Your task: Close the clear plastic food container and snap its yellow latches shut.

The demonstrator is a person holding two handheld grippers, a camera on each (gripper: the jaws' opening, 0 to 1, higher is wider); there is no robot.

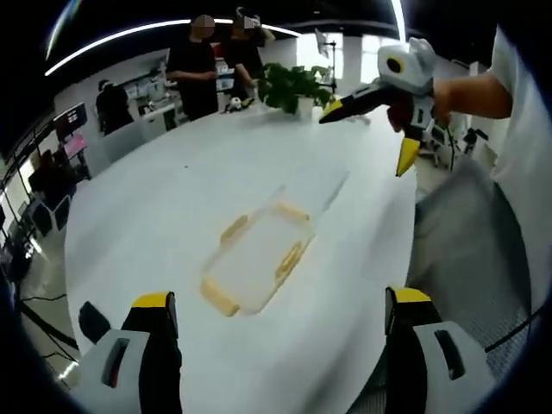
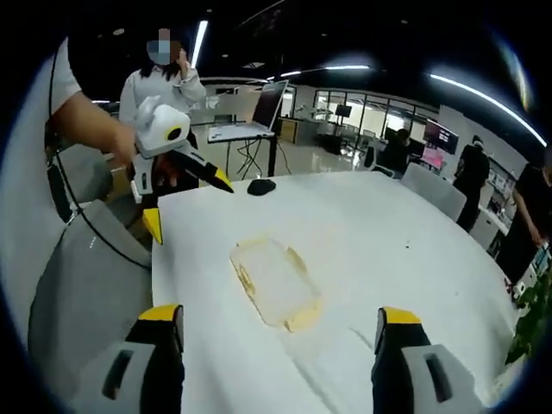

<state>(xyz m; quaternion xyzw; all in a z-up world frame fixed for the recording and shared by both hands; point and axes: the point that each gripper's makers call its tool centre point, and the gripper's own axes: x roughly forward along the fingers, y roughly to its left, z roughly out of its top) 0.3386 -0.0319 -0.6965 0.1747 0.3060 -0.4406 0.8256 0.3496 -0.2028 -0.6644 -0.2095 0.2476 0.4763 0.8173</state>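
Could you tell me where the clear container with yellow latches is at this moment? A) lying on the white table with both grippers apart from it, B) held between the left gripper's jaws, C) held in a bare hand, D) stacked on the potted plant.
A: the clear container lies flat on the white table, with the left gripper and right gripper both open and clear of it.

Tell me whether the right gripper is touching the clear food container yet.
Apart. In the left gripper view the right gripper hangs open beyond the container, with bare white table between them.
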